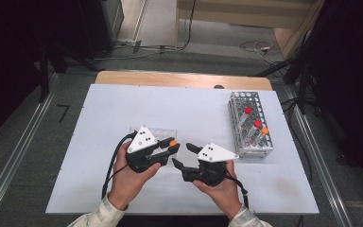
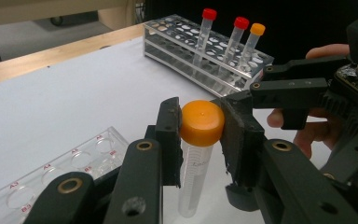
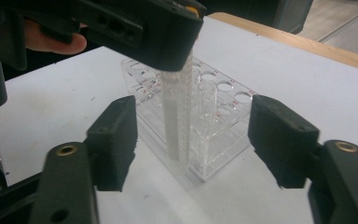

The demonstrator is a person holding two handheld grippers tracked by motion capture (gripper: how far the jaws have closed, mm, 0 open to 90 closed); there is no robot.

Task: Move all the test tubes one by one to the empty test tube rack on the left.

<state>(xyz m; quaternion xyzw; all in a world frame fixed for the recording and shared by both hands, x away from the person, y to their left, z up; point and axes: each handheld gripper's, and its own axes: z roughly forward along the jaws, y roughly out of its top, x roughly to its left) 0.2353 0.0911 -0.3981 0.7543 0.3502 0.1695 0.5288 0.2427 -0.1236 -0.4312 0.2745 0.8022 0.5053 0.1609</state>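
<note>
Orange-capped clear tube [image 2: 196, 163]; black gripper [image 2: 200, 135]; seemingly clear rack [image 3: 205, 121].

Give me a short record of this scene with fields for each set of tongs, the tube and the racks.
left tongs: shut on the orange cap of the tube
tube: upright, hanging over the white table
right tongs: open, either side of the tube, not touching
clear rack: behind the tube
metal rack: holds three capped tubes, two red, one orange

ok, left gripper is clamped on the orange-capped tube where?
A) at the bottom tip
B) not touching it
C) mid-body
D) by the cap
D: in the left gripper view the left gripper has its pads pressed on both sides of the orange cap, with the clear tube hanging free below.
</note>
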